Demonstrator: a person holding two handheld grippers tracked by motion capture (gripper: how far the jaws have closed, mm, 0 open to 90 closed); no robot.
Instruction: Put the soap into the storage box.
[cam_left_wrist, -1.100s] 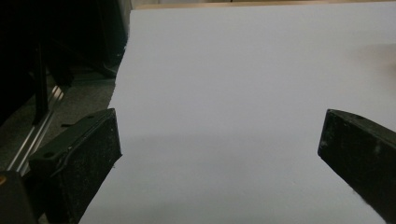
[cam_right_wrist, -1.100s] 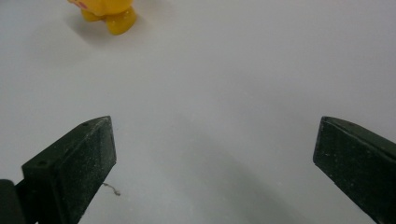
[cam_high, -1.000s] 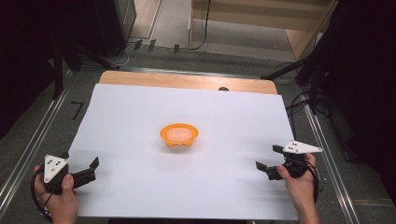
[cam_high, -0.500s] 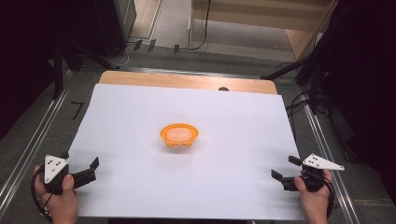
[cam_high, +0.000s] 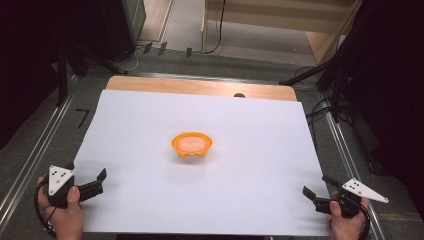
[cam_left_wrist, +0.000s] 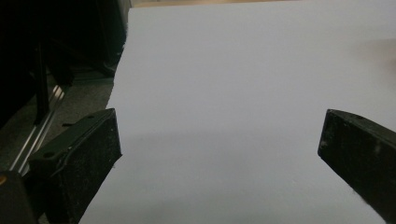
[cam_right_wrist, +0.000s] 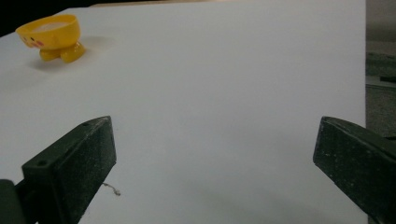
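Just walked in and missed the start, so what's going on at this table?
A person sits at a table covered with a white sheet, holding a two-jaw gripper in each hand. The left gripper rests at the near left corner and the right gripper at the near right corner, both with jaws wide open and holding nothing. A small orange bowl with stubby feet stands alone in the middle of the sheet, untouched and well apart from both grippers.

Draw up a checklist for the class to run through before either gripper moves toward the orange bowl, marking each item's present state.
1. Bowl upright on the white sheet: ok.
2. Left gripper open, nothing between its jaws: ok.
3. Right gripper open, nothing between its jaws: ok.
4. Path from each gripper to the bowl free of other things: ok.
5. What the bowl holds: cannot tell.
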